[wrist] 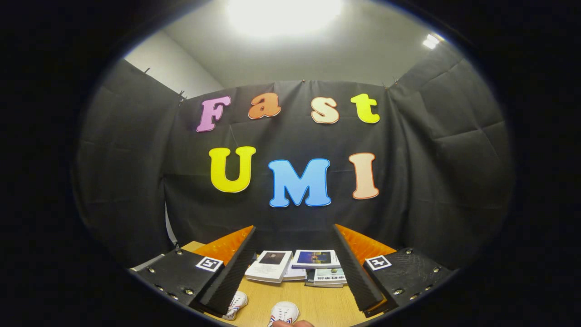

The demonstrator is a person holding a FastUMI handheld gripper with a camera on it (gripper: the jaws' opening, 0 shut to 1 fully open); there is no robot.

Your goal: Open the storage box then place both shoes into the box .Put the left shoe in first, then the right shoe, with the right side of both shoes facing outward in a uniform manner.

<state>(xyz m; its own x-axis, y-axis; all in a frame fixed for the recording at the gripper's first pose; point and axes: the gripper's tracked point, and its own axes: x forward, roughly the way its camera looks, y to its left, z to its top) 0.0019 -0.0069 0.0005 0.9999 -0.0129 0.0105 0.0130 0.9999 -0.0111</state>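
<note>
Gripper view looks forward along the gripper (pixel 292 265), whose two black fingers (pixel 231 272) stand wide apart with nothing between them but bare wooden table (pixel 313 304). Orange backing shows behind each finger, and a small square marker sits on each black mount.

Just ahead of the fingers, near the table's far edge in the lower middle of the frame, a few books (pixel 297 267) lie flat, partly overlapping. The right finger covers the edge of the rightmost one.

Nearer the camera, at the bottom of the frame, two white shoes show only their toes: one shoe (pixel 236 304) is tucked partly under the left finger, the other shoe (pixel 284 312) lies between the fingers. Black cloth walls close the booth behind, with a bright ceiling lamp (pixel 283 13) above.
</note>
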